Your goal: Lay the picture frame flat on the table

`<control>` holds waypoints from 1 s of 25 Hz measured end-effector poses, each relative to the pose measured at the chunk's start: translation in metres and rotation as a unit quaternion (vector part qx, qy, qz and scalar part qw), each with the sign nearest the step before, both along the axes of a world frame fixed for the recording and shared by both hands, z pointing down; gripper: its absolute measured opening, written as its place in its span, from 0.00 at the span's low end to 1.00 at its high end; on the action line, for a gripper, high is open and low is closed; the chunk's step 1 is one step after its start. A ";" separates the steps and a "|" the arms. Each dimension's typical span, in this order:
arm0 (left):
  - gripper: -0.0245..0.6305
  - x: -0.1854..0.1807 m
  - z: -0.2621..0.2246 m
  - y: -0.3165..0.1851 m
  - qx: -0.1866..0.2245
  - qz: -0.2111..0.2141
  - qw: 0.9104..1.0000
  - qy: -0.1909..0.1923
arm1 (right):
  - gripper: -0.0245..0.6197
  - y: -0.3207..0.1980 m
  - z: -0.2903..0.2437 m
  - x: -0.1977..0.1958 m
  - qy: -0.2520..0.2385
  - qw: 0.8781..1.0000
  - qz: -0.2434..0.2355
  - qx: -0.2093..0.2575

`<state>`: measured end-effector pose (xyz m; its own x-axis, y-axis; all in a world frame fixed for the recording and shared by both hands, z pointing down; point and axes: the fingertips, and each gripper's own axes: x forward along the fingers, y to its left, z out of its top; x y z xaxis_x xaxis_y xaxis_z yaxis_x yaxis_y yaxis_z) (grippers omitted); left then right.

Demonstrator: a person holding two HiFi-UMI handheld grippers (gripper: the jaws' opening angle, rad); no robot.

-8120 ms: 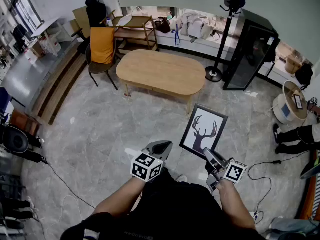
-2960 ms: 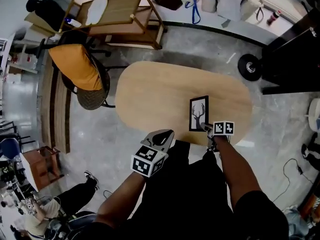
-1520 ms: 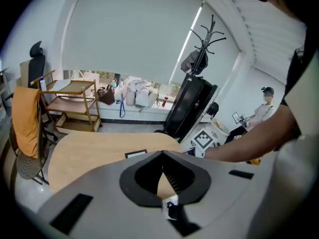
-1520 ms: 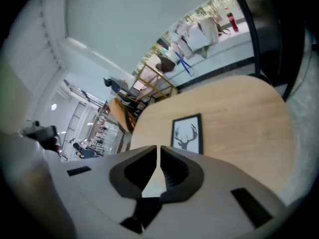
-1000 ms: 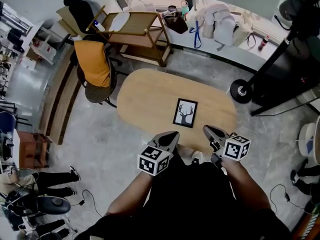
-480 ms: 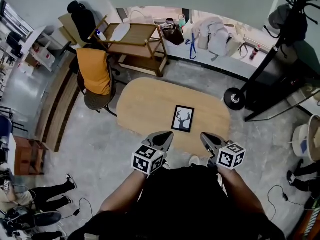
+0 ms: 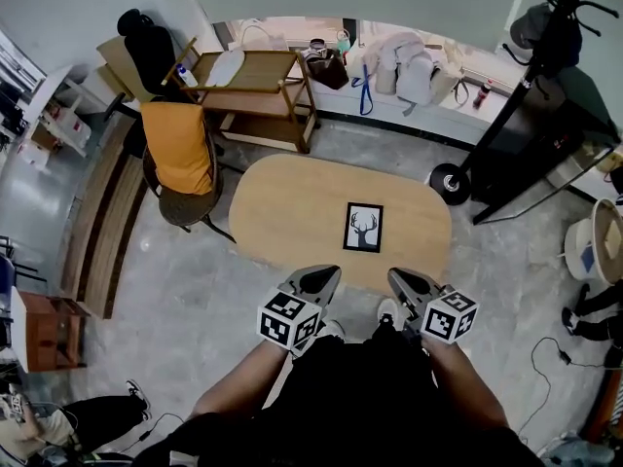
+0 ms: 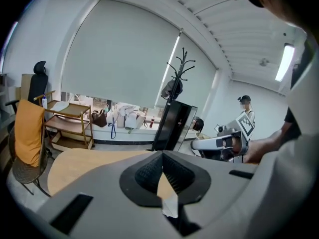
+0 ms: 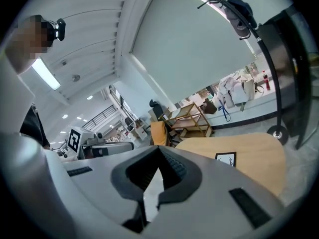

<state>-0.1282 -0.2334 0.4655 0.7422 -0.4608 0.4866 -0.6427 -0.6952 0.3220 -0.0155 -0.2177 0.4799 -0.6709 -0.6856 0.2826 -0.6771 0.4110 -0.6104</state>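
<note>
Head view: the picture frame (image 7: 364, 227) is seen lying flat, face up, on the oval wooden tabletop (image 7: 292, 207), in its right half and clear of every edge. The left claw (image 7: 329, 272) and the right claw (image 7: 393, 276) are held side by side close to the person's body, by the tabletop's near edge and well apart from the frame. A chair (image 7: 178, 149) draped in orange is placed at the left end, and a wooden cart (image 7: 255, 71) is set beyond it.

Left gripper view: the left claw's jaws are pressed together with nothing between them. Bare wood is shown beyond them, and the frame is not caught here.

Right gripper view: the right claw's jaws are likewise closed on nothing, and the frame is seen flat on the wood, well ahead of them.

The laying-down step is judged done, since the frame is gripped by neither claw and rests on its back. Nothing more seems called for than that both claws be held clear, so that the frame is not nudged.
</note>
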 end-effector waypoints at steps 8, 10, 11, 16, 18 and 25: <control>0.04 -0.020 0.000 0.010 0.009 0.010 1.000 -0.007 | 0.04 0.027 -0.005 -0.011 0.008 1.000 0.004 -0.005; 0.04 -0.023 -0.002 0.009 0.014 -0.002 1.000 -0.004 | 0.04 0.028 -0.004 -0.011 0.018 1.000 -0.009 -0.004; 0.04 -0.025 -0.003 0.007 0.016 -0.012 1.000 -0.005 | 0.04 0.027 -0.004 -0.011 0.021 1.000 -0.016 -0.004; 0.04 -0.022 -0.007 0.003 0.013 -0.047 0.999 0.004 | 0.04 0.025 -0.010 -0.003 0.037 0.998 -0.049 0.001; 0.04 -0.013 -0.006 0.004 0.015 -0.050 0.999 0.003 | 0.04 0.022 -0.012 0.004 0.040 0.998 -0.055 0.004; 0.04 0.009 -0.001 0.019 0.012 -0.058 0.998 0.001 | 0.04 0.025 -0.013 0.018 0.037 0.997 -0.070 0.012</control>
